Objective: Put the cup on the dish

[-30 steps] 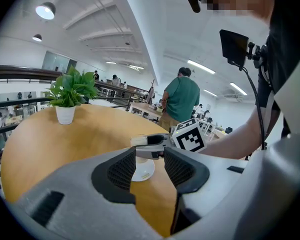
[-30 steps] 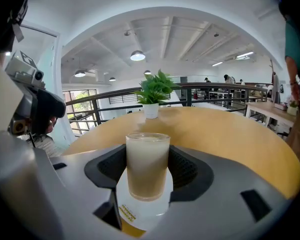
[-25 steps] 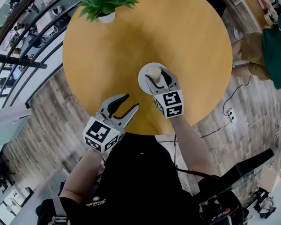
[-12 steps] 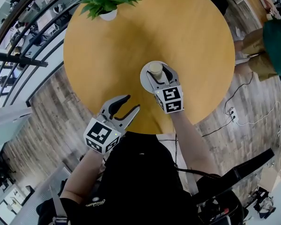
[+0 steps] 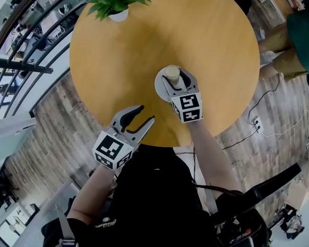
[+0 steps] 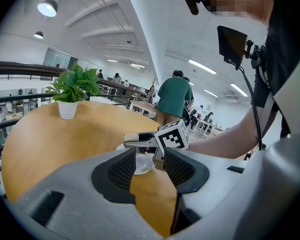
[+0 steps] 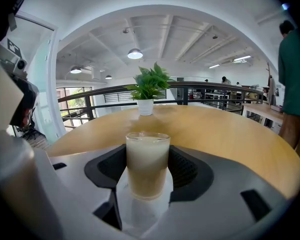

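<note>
Nearly done: cup (image 7: 147, 159) at the dish (image 5: 158, 84), not yet released.
My right gripper (image 5: 175, 80) presses its pads on both sides of the cup, which stands on or just above the dish on the table (image 5: 144, 45); I judge only the release remains. My left gripper (image 6: 149, 159) hangs empty, jaws apart.

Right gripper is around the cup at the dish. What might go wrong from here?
1. The pads of the right gripper look pressed on the cup, which is filled almost to its rim. Withdrawing before opening could tip or spill it.
2. Its jaws reach over the white dish, so a low pull-back might drag the dish across the table.
</note>
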`<state>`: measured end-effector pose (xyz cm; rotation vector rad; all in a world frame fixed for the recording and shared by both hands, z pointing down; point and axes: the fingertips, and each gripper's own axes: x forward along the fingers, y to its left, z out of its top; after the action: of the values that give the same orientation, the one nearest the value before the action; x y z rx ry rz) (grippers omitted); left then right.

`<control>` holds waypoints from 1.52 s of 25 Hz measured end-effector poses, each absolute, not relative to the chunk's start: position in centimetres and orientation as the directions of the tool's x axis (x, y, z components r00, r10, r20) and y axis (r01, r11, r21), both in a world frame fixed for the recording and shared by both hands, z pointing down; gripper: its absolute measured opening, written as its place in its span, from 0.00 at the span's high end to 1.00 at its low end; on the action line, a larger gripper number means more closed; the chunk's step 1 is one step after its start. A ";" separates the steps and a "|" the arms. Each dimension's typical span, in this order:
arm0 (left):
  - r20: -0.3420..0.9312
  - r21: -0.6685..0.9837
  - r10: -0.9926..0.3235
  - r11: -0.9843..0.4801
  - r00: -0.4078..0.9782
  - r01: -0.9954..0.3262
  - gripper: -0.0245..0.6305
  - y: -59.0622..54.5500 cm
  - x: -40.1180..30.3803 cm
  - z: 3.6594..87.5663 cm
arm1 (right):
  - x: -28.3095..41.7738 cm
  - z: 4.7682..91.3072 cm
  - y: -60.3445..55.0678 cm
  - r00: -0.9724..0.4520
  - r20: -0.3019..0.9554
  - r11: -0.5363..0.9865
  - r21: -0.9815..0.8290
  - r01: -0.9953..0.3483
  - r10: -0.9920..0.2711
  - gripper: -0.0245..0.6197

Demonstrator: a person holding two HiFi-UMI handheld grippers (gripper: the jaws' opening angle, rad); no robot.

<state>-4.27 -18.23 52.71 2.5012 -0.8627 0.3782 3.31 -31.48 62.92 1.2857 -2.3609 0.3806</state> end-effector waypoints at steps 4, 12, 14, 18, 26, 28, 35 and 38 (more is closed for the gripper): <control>0.396 0.339 -0.508 -0.693 0.765 -0.636 0.69 -18.2 -4.2 52.7 | 3.5 63.3 -31.4 -0.478 0.480 0.529 -0.035 -0.848 -0.735 0.57; 0.399 0.343 -0.501 -0.695 0.768 -0.632 0.69 -18.2 -4.0 53.1 | 3.7 63.4 -31.0 -0.474 0.471 0.524 -0.030 -0.851 -0.744 0.57; 0.397 0.343 -0.499 -0.697 0.770 -0.629 0.69 -18.3 -3.9 53.0 | 3.8 63.4 -30.9 -0.472 0.472 0.523 -0.028 -0.852 -0.744 0.57; 0.394 0.343 -0.500 -0.698 0.771 -0.628 0.69 -18.2 -3.7 52.8 | 4.0 63.4 -30.5 -0.472 0.475 0.526 -0.024 -0.850 -0.742 0.57; 0.385 0.342 -0.498 -0.705 0.777 -0.621 0.69 -18.3 -3.2 52.5 | 4.4 63.7 -29.8 -0.464 0.486 0.522 -0.020 -0.853 -0.741 0.57; 0.384 0.342 -0.498 -0.706 0.778 -0.621 0.69 -18.3 -3.2 52.4 | 4.5 63.8 -29.6 -0.462 0.491 0.522 -0.016 -0.853 -0.739 0.57; 0.382 0.337 -0.500 -0.707 0.777 -0.621 0.69 -18.5 -3.0 52.3 | 4.5 63.9 -29.4 -0.458 0.491 0.525 -0.002 -0.851 -0.741 0.57; 0.381 0.335 -0.501 -0.708 0.777 -0.621 0.69 -18.5 -2.9 52.3 | 4.5 63.9 -29.4 -0.459 0.490 0.525 -0.001 -0.851 -0.741 0.57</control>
<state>-2.89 -18.50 52.27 2.5198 -0.8454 0.3636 4.53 -29.36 63.92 1.3024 -2.3360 0.3425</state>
